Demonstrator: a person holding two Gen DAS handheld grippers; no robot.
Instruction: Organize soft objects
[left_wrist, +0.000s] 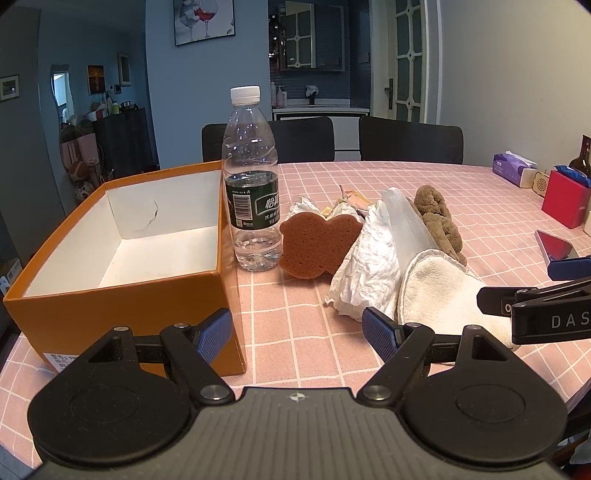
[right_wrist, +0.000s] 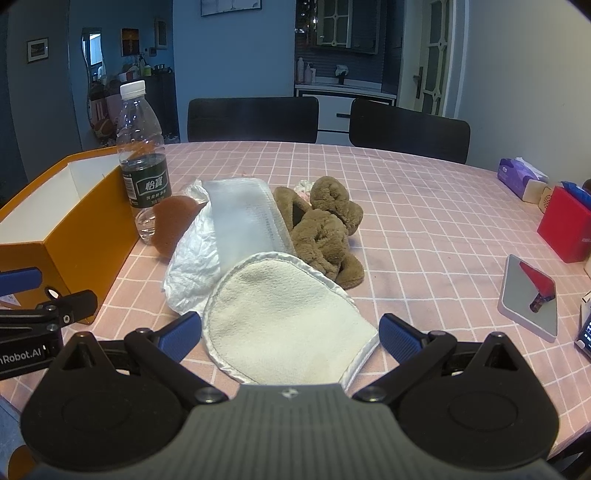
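Observation:
An open orange box with a white inside stands at the left, empty; it also shows in the right wrist view. Beside it lies a pile of soft things: a brown sponge, crumpled white paper, a white mask-like cloth, a cream mitt and a brown plush toy. My left gripper is open and empty between box and pile. My right gripper is open, its fingers on either side of the mitt's near end.
A water bottle stands between box and sponge. A phone, a red box and a tissue pack lie at the right. Dark chairs stand behind the pink checked table.

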